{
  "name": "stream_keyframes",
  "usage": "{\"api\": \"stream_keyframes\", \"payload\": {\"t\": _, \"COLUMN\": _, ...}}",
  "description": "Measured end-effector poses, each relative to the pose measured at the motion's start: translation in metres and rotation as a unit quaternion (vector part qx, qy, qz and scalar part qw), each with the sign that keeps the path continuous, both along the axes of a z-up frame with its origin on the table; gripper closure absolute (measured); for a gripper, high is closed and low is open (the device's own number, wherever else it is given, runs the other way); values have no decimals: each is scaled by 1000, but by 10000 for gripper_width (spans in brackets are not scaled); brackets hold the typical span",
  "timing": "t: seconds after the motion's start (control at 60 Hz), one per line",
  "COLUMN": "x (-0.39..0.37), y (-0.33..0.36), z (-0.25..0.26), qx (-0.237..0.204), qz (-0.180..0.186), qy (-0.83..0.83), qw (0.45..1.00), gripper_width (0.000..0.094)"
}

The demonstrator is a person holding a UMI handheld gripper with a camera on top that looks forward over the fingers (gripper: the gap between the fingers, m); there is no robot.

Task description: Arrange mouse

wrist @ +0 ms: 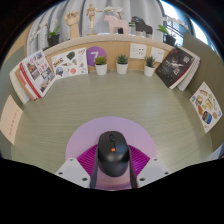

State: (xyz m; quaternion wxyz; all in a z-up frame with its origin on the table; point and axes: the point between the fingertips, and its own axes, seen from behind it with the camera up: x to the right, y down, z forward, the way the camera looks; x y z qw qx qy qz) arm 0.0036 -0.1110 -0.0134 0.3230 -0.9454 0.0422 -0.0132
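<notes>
A dark mouse [113, 152] with a small red mark on its back is seen lying on a round lilac mat [111, 137] directly between the fingers of the tool [113, 168], its length running along the tool's forward axis. The pink pads [84, 163] are set close against both flanks of the mouse, so the tool appears narrowed onto it; whether both pads actually press on the body cannot be told with certainty, though no gap is visible on either side. The mouse is probably held low and centred so that it can be slid or lifted without twisting, and the mat is judged to be the spot where it is meant to sit. Ahead of the tool a bare stretch of pale table [60, 105] is left free. Beyond that, three small potted plants [122, 63] are lined up along the far edge, with a purple card [95, 55] just to their left. Printed sheets and booklets [38, 73] are propped to the far left of the tool, a dark panel [177, 66] to the far right, and small figures [95, 17] are ranged on a shelf behind.
</notes>
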Motion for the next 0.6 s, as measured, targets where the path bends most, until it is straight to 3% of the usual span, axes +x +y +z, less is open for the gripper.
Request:
{"api": "stream_keyframes", "payload": {"t": 0.1, "x": 1, "y": -3, "z": 0, "qx": -17, "qz": -8, "qy": 13, "qw": 1000, "gripper_width": 386}}
{"api": "stream_keyframes", "payload": {"t": 0.233, "x": 7, "y": -1, "z": 34, "qx": 6, "qz": -26, "qy": 3, "qw": 1000, "gripper_width": 71}}
{"api": "stream_keyframes", "payload": {"t": 0.6, "x": 4, "y": -56, "z": 188, "qx": 87, "qz": 4, "qy": 22, "qw": 996, "gripper_width": 73}}
